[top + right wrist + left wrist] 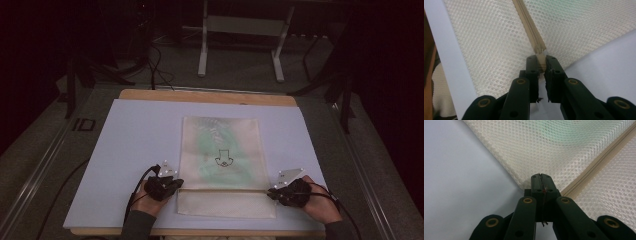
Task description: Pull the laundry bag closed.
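A cream mesh zip bag [220,145] lies flat on the white board [135,135], with something green and a black drawing showing through it. Its beige zipper [222,189] runs across near the front edge. My left gripper [177,184] is at the zipper's left end. In the left gripper view it [540,176] is shut on the bag's edge [529,182], beside the zipper [596,165]. My right gripper [270,192] is at the right end. In the right gripper view it [540,61] is shut on the beige zipper end [540,62]; the zipper [529,25] runs away from it.
The board rests on a wooden table whose edge [200,96] shows at the back. Beyond it a metal frame [240,30] and cables [157,70] lie on the dark floor. Bare board [295,135] flanks both sides of the bag.
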`<action>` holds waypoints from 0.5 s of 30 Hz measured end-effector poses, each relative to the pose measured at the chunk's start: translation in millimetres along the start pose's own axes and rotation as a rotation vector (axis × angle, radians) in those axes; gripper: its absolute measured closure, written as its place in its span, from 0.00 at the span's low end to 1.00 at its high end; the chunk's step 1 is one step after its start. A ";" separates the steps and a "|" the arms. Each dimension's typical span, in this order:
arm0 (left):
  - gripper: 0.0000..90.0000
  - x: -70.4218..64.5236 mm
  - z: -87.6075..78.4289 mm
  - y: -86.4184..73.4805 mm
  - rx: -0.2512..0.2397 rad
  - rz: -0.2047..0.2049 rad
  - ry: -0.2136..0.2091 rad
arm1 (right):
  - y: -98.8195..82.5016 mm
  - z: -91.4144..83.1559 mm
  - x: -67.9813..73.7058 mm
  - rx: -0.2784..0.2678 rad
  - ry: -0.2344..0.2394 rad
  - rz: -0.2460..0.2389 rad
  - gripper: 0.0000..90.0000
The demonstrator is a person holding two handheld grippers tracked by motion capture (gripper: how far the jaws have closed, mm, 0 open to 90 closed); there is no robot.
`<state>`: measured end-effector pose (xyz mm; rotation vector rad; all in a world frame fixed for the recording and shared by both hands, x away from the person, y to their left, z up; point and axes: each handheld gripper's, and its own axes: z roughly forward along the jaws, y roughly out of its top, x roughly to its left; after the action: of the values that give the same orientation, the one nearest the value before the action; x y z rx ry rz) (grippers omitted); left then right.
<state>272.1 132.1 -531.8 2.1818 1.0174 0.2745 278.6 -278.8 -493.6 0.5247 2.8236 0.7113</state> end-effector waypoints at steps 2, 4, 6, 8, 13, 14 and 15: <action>1.00 1.6 -0.1 -0.5 -0.004 -0.005 -0.010 | -0.5 0.5 0.1 -0.006 0.004 0.002 0.91; 1.00 2.6 0.1 -0.9 -0.010 -0.014 -0.019 | -0.5 0.2 0.7 -0.018 0.001 0.003 0.91; 0.99 3.4 0.1 -1.0 -0.011 -0.018 -0.025 | -0.7 -0.2 1.3 -0.040 0.005 0.007 0.87; 0.99 4.4 0.0 -1.3 -0.013 -0.021 -0.031 | -0.9 -0.9 2.0 -0.059 0.011 0.012 0.81; 0.99 7.6 -0.1 -1.5 -0.017 -0.039 -0.055 | -0.1 -3.5 1.0 -0.112 0.017 0.041 0.69; 0.99 7.2 -0.2 -1.3 -0.017 -0.033 -0.053 | 0.2 -4.1 0.6 -0.121 0.017 0.048 0.67; 0.99 6.6 -0.3 -1.2 -0.017 -0.028 -0.048 | 0.3 -4.7 0.1 -0.129 0.006 0.052 0.67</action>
<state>275.7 137.6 -533.0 2.1471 1.0148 0.2153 277.3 -280.4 -489.4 0.5757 2.7550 0.8990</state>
